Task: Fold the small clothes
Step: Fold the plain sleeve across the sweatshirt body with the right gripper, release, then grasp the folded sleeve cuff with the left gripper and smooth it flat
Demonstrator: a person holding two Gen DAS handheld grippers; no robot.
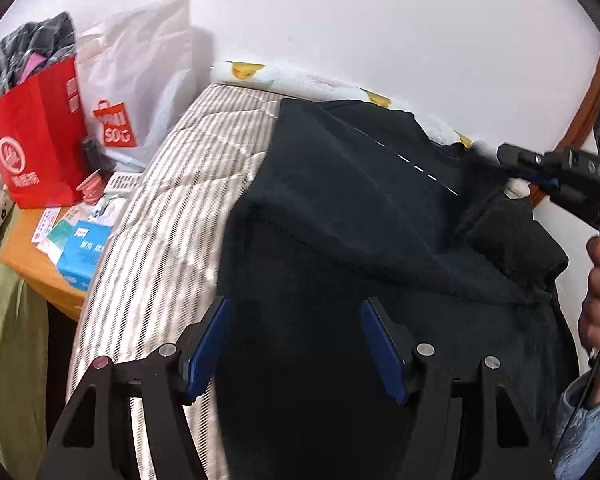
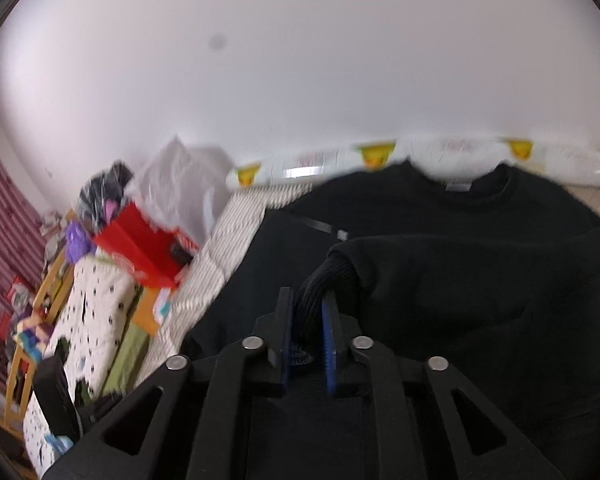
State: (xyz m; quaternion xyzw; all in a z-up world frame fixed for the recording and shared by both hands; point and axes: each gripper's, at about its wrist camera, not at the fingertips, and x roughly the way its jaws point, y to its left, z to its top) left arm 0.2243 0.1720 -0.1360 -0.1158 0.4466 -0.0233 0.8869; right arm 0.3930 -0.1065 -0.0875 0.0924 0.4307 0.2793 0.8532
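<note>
a white bag (image 1: 140,76) reading "sog" stands left of the left gripper (image 1: 296,340), beside a red bag (image 1: 36,140). that gripper hovers wide open over the black sweatshirt (image 1: 340,208) on the striped bed (image 1: 172,184). the right gripper (image 2: 306,332) stands narrowly parted around its ribbed cuff (image 2: 320,280).

The striped mattress (image 1: 168,184) lies bare to the left of the black sweatshirt (image 1: 340,216), so a gripper can pass there. Further left the wooden side table (image 1: 32,268) is crowded with a red paper bag (image 1: 36,136), a white plastic bag (image 1: 140,76) and a blue tissue pack (image 1: 82,256). Behind the bed, the white wall (image 1: 340,20) and a rolled duck-print cloth (image 2: 440,156) close the far edge.
</note>
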